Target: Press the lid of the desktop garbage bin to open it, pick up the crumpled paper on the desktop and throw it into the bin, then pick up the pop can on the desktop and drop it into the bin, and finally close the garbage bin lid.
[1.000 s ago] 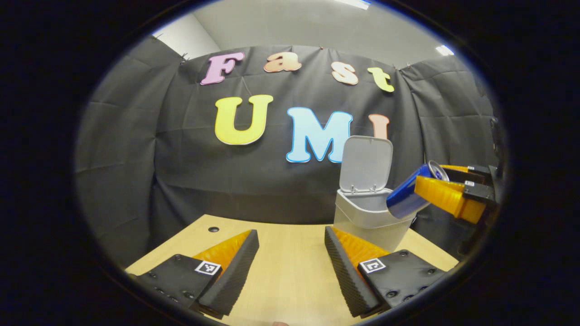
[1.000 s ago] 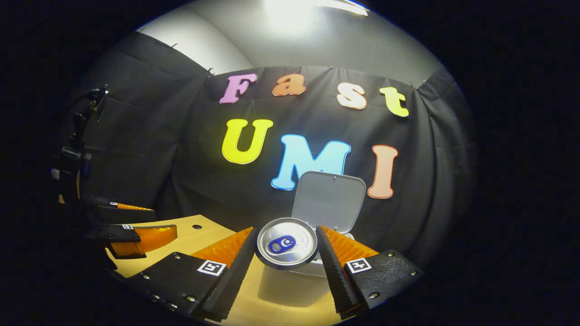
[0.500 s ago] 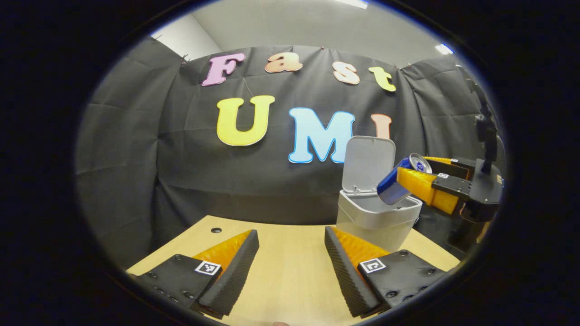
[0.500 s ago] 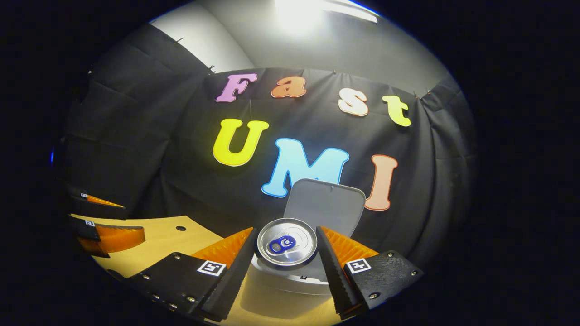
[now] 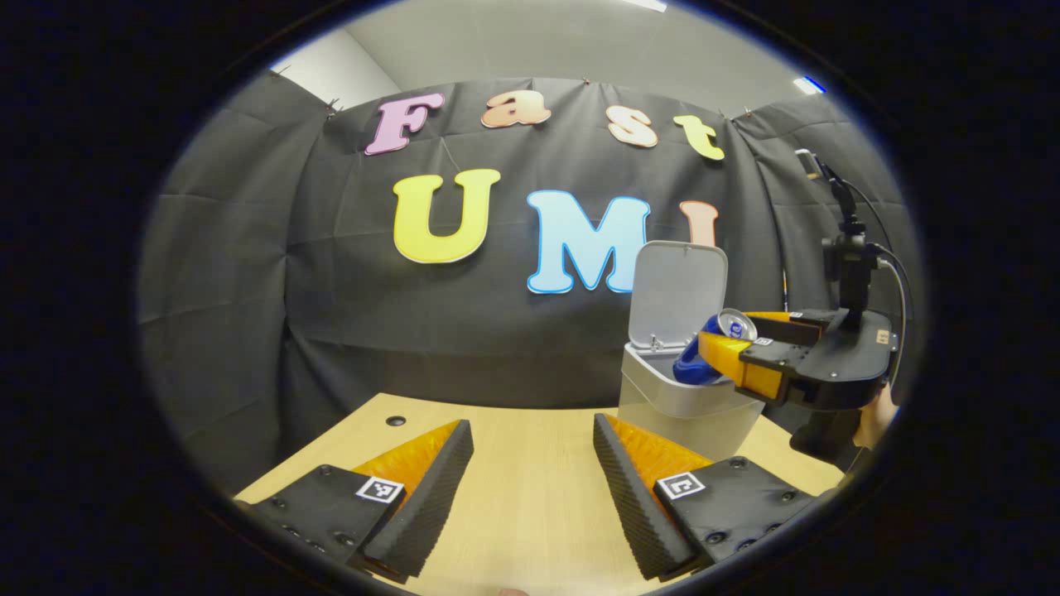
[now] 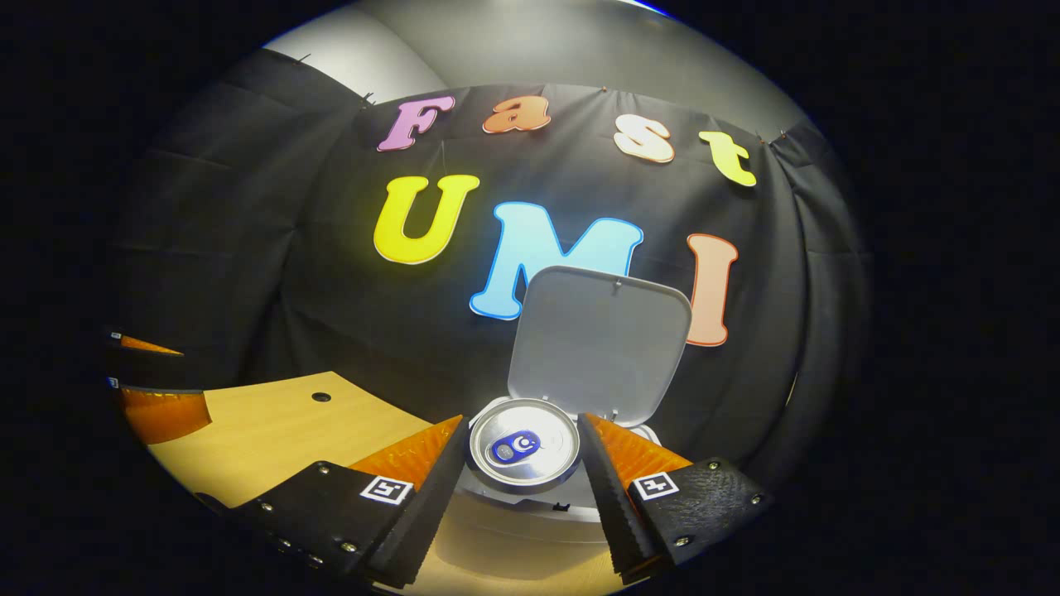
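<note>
Blue pop can (image 6: 522,445) sits clamped between both fingers of your right gripper (image 6: 520,488), silver top facing the camera in the right gripper view. In the left gripper view the can (image 5: 702,356) is tilted, lower end dipping into the open mouth of the grey garbage bin (image 5: 662,406), with your right gripper (image 5: 729,352) reaching in from the right. Bin lid (image 6: 598,341) stands upright, hinged at the back. Your left gripper (image 5: 530,488) has its jaws spread wide, holding nothing, low over the wooden desktop (image 5: 522,480), near the bin's left side. Left gripper's fingers (image 6: 161,410) show at the far left of the right gripper view. Crumpled paper: can't tell where it is.
</note>
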`<state>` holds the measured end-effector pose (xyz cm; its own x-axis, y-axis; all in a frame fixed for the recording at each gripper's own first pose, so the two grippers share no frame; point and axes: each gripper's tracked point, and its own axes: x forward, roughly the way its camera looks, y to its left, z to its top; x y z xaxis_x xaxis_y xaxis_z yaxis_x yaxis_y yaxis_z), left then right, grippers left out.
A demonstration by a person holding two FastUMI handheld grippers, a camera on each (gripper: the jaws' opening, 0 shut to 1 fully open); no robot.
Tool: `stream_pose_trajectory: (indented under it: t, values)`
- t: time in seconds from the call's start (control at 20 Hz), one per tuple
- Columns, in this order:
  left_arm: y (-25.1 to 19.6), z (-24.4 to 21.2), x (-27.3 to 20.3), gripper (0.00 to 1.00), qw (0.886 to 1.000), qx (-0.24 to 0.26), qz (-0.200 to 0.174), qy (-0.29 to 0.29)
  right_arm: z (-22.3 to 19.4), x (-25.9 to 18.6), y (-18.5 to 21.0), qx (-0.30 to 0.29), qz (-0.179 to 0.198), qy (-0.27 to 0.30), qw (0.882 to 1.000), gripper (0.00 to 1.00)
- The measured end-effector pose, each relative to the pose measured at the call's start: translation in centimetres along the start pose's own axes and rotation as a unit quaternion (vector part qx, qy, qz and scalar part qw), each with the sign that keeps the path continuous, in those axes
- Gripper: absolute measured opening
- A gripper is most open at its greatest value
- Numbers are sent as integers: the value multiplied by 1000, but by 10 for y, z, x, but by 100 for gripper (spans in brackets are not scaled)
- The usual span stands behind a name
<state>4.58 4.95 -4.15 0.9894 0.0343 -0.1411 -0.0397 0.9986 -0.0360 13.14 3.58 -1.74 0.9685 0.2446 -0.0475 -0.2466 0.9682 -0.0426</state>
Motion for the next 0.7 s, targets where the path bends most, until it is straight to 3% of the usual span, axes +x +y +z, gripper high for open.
stream_pose_trajectory:
  t: [0.7]
  values:
    - [-3,-7,4,96,1000,-17,-8,6,1,2,-11,3,-25,4,1000,88]
